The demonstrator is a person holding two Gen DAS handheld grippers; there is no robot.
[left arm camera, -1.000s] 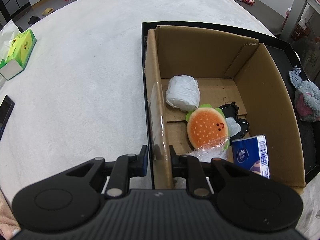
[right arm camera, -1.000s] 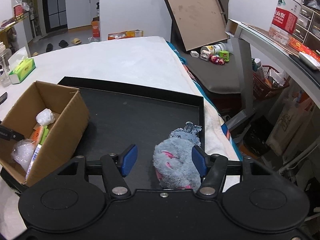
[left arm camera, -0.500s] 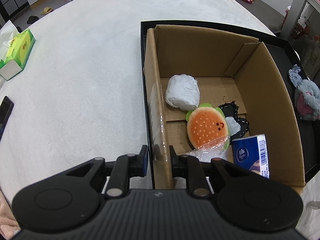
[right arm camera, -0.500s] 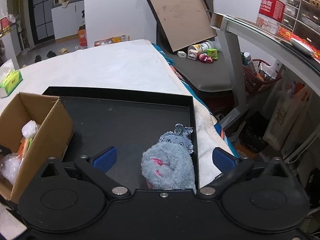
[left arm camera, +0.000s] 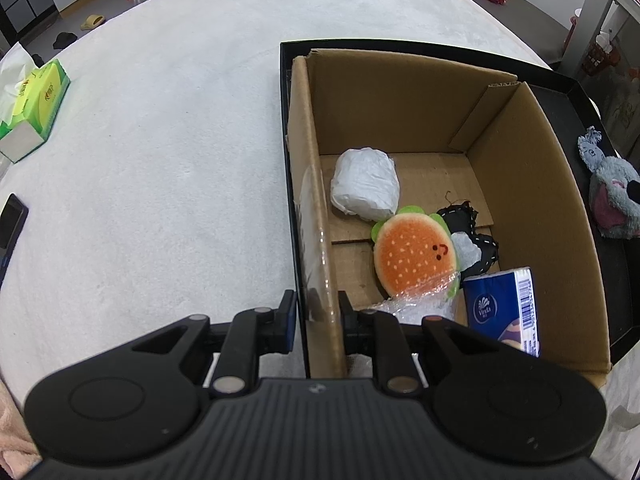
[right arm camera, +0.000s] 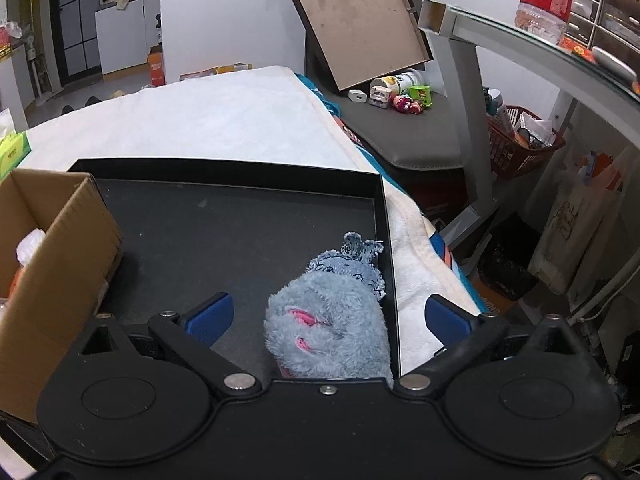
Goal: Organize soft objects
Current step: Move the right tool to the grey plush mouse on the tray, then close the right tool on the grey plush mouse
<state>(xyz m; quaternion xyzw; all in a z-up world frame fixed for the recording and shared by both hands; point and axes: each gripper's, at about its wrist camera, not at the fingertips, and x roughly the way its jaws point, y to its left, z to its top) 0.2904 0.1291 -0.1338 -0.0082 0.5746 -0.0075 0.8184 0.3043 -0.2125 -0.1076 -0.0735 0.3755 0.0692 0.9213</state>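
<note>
Left tongs [left arm camera: 314, 320] pinching box wall [left arm camera: 316, 240], right tongs [right arm camera: 328, 316] spread around plush [right arm camera: 328, 328]

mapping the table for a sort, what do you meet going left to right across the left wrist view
green tissue box → cardboard box's left wall, clamped by the left gripper → hamburger plush → blue Vinda tissue pack → grey plush toy

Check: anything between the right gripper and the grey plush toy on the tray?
Nothing visible. The right gripper is open, its fingers either side of the grey plush toy without touching it. The toy lies alone on the black tray, near its right rim.
</note>
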